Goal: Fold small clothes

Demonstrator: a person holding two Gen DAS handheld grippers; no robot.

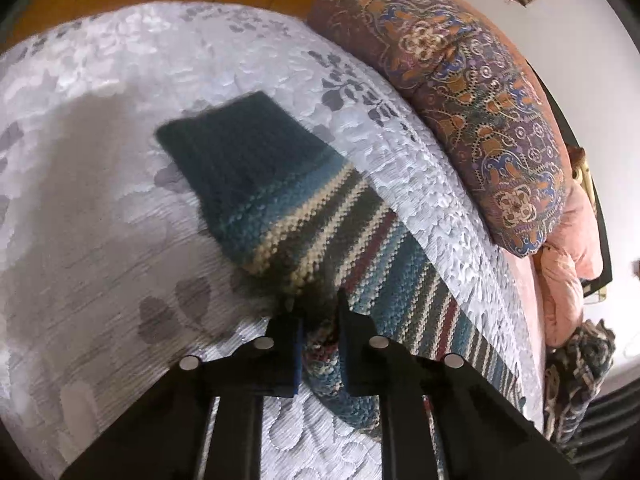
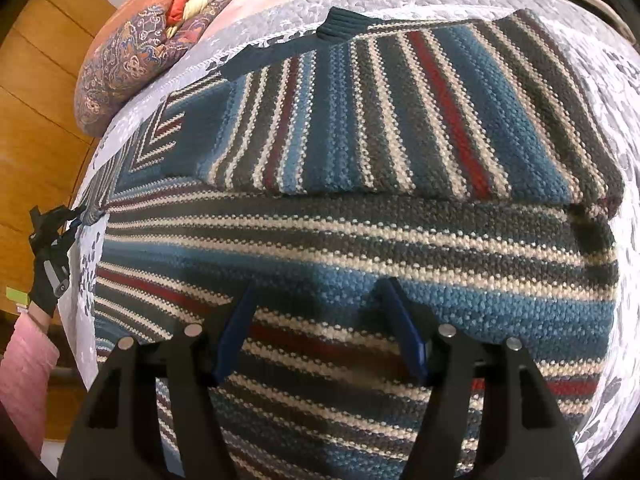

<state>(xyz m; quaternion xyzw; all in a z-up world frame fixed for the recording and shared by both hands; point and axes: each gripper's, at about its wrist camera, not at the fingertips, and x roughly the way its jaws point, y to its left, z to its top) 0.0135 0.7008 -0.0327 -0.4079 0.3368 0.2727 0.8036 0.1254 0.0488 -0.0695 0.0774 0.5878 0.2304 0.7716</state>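
Sweater (image 2: 360, 128) on bed | left gripper (image 1: 316, 308) pinching sleeve | right gripper (image 2: 318, 292) spread above

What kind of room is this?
Most likely a bedroom. The striped sweater lies on a bed with a white floral bedspread, and a patterned pillow and pink bedding sit at one end.

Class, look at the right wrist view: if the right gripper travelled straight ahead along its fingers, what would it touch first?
Most likely the striped sweater itself: the open right gripper points at the blue band just ahead of its fingers. Depth is hard to judge, so contact may already be close.
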